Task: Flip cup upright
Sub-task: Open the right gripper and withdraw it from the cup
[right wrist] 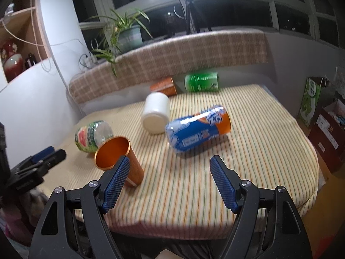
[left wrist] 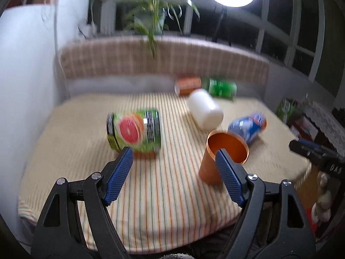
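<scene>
An orange metal cup (left wrist: 217,157) stands upright on the striped tablecloth (left wrist: 163,185), mouth up; it also shows in the right wrist view (right wrist: 120,159). My left gripper (left wrist: 174,158) is open and empty, its right finger just in front of the cup. My right gripper (right wrist: 170,168) is open and empty, its left finger just in front of the cup. The right gripper's tip (left wrist: 310,153) shows at the right edge of the left wrist view; the left gripper's tip (right wrist: 46,158) shows at the left in the right wrist view.
Lying on the cloth: a green grapefruit bottle (left wrist: 134,130), a white cup (left wrist: 204,111), a blue and orange can (right wrist: 197,128), an orange can (right wrist: 165,87) and a green can (right wrist: 201,82). A checked cushion (right wrist: 172,58) lines the back. Boxes (right wrist: 327,133) stand to the right.
</scene>
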{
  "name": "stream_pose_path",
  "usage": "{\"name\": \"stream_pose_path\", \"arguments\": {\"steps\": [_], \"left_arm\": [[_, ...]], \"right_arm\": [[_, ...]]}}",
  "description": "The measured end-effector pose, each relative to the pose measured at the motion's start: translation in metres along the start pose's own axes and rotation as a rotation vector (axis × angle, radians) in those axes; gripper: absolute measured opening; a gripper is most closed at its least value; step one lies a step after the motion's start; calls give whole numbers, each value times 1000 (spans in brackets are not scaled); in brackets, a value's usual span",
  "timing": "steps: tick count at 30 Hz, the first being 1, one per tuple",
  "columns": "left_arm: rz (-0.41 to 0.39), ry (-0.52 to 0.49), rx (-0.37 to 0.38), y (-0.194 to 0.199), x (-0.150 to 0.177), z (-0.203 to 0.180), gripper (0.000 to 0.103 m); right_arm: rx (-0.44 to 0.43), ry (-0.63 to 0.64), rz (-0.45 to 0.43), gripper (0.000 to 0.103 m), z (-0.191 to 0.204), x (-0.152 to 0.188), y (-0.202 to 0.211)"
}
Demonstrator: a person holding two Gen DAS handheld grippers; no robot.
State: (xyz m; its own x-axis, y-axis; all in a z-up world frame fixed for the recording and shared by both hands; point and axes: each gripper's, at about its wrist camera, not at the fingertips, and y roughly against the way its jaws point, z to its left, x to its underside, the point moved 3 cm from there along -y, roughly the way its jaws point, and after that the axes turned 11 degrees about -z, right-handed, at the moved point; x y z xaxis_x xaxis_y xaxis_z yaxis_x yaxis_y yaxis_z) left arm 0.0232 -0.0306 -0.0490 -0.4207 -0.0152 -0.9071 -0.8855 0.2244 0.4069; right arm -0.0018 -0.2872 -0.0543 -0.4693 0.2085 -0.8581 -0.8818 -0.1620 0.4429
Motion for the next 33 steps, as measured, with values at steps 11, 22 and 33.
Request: {"name": "stream_pose_path", "arguments": {"steps": [11,22,33], "left_arm": [[-221,-37,-76,32,-26,-12,102],[-219,-13,-101,35,-24,-9,102],[-209,-12,-120,33,-22,-4,102]], "right_arm": [[57,69,-159,86,15,-13,15],[87,101,-196,93,22,-13,16],[78,106,-177,93,23,-9,14]]}}
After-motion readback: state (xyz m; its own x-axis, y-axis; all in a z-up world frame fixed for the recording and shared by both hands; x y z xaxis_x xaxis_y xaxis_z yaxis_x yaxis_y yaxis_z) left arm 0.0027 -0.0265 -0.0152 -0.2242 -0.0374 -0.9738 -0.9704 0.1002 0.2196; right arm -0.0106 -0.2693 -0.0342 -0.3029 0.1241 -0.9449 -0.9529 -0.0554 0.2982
